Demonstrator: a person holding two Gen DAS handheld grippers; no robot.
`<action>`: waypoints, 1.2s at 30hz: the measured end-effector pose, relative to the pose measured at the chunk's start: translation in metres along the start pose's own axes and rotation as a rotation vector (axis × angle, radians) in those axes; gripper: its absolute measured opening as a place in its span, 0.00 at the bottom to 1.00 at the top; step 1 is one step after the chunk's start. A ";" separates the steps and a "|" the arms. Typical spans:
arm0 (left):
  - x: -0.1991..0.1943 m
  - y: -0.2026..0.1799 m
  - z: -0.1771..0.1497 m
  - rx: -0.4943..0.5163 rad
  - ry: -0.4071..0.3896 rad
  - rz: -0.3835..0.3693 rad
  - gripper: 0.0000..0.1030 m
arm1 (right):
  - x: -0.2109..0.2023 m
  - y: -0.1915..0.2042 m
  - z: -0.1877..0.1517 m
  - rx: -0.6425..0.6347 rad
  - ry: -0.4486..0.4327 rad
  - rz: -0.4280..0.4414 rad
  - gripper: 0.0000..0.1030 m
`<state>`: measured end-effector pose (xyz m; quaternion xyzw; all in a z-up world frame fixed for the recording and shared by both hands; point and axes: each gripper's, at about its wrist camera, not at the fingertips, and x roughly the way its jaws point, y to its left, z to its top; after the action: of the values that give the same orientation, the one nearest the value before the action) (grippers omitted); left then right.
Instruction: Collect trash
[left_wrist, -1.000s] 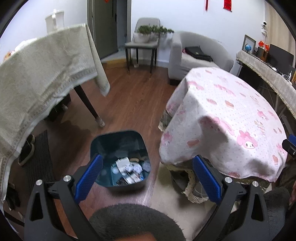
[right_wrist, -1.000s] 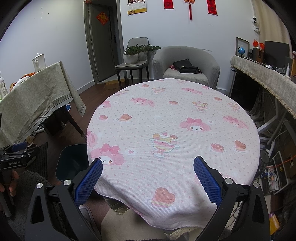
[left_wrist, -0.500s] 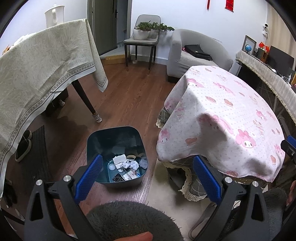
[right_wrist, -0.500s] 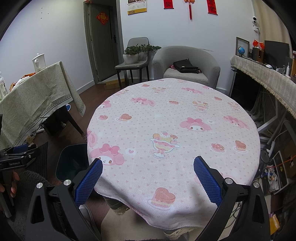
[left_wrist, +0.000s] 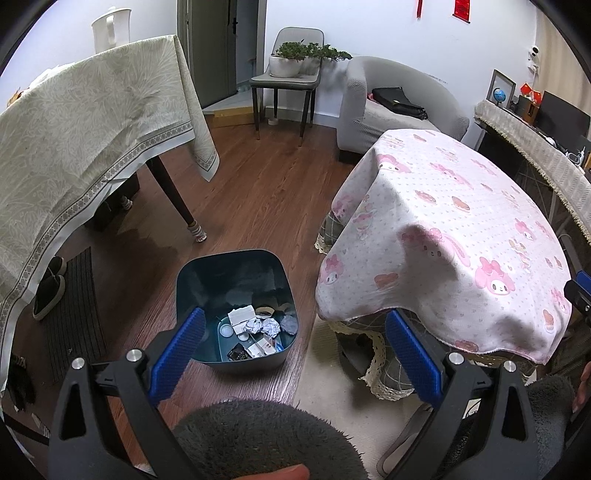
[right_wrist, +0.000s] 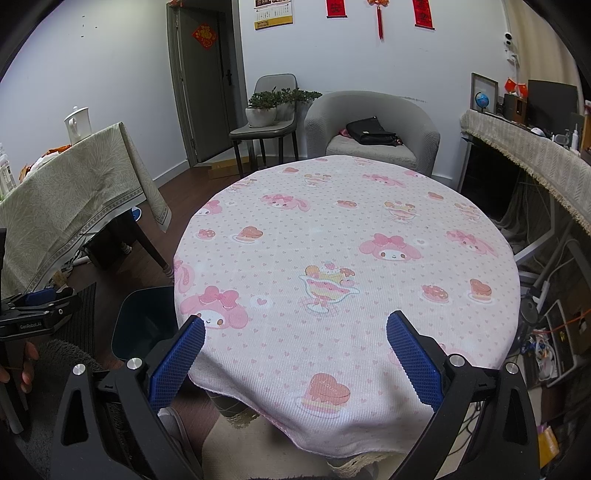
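Note:
A dark teal trash bin (left_wrist: 207, 280) stands on the wooden floor left of the round table (left_wrist: 461, 206). Crumpled paper and wrappers (left_wrist: 258, 328) lie in its bottom. My left gripper (left_wrist: 293, 345) hangs open above the bin's near side, with nothing between its blue pads. My right gripper (right_wrist: 295, 352) is open over the near edge of the round table's pink cartoon cloth (right_wrist: 343, 258), holding nothing. In the right wrist view the bin (right_wrist: 144, 325) peeks out at the table's left, and the left gripper (right_wrist: 37, 306) shows at the far left edge.
A second table under a green-grey cloth (left_wrist: 81, 125) stands to the left with slippers (left_wrist: 48, 288) beneath. A chair with plants (left_wrist: 291, 70), a grey armchair (left_wrist: 399, 99) and a cluttered desk (left_wrist: 535, 136) line the far side. A grey furry sleeve (left_wrist: 266, 439) fills the bottom.
The left gripper view has drawn back and tilted, so the bin sits slightly higher and farther left. The right gripper has stayed still. Both remain open.

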<state>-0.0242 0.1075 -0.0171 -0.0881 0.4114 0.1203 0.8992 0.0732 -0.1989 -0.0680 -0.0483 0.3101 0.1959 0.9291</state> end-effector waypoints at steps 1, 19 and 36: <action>0.000 0.000 0.000 0.000 0.000 0.000 0.97 | 0.000 0.000 0.000 0.000 0.000 0.000 0.97; -0.005 0.000 -0.004 0.033 -0.031 0.050 0.97 | 0.000 0.000 0.000 0.000 0.002 0.000 0.97; -0.004 -0.001 -0.005 0.038 -0.030 0.070 0.97 | 0.000 0.000 0.001 0.001 0.002 0.000 0.97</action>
<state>-0.0304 0.1047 -0.0174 -0.0547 0.4029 0.1450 0.9020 0.0736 -0.1983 -0.0676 -0.0482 0.3112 0.1957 0.9287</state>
